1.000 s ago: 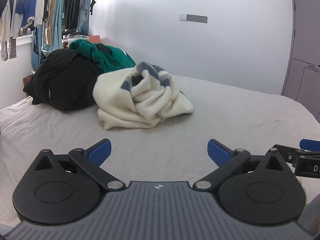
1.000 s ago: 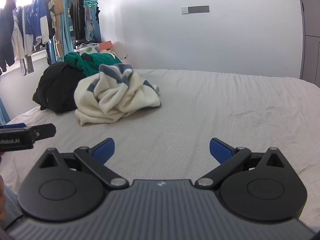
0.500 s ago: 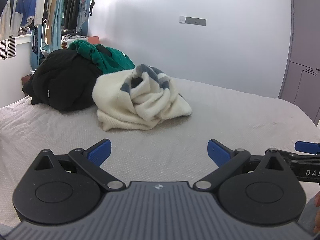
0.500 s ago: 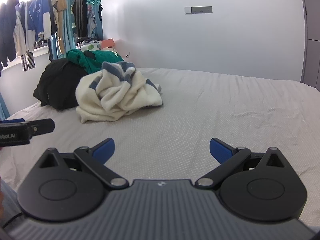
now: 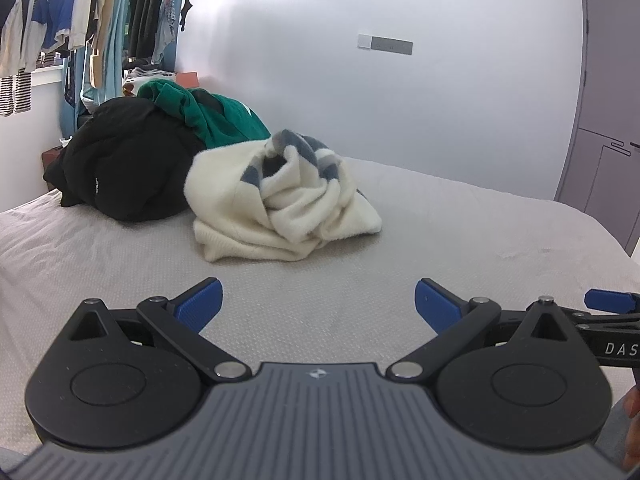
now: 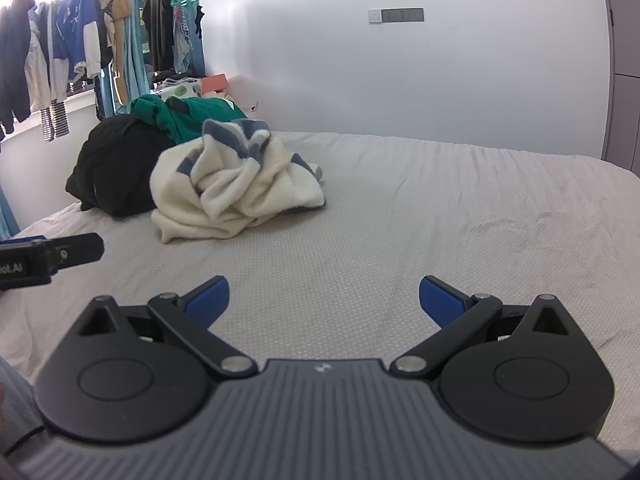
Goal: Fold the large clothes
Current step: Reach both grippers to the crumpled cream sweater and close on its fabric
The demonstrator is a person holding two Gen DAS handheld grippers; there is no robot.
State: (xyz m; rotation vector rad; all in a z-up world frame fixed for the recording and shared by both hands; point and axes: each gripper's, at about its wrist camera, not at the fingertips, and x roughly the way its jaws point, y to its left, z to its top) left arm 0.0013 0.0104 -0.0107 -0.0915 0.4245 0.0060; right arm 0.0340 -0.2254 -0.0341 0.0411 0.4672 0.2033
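Observation:
A crumpled cream garment with grey-blue stripes (image 5: 280, 204) lies on the bed (image 5: 460, 232); it also shows in the right wrist view (image 6: 236, 192). Behind it lie a black garment (image 5: 124, 168) and a green one (image 5: 216, 116). My left gripper (image 5: 318, 304) is open and empty, low over the bed, some way short of the cream garment. My right gripper (image 6: 324, 300) is open and empty too, to the right of the left one. The right gripper's tip shows at the right edge of the left wrist view (image 5: 608, 312).
Clothes hang on a rail (image 6: 60, 52) by the window at the far left. A white wall with a switch plate (image 5: 384, 44) stands behind the bed. A grey wardrobe door (image 5: 608, 128) is at the right. Bare sheet (image 6: 480, 220) spreads to the right of the pile.
Both grippers have drifted slightly forward toward the clothes pile, which now looks a little larger. Both have stayed open and empty.

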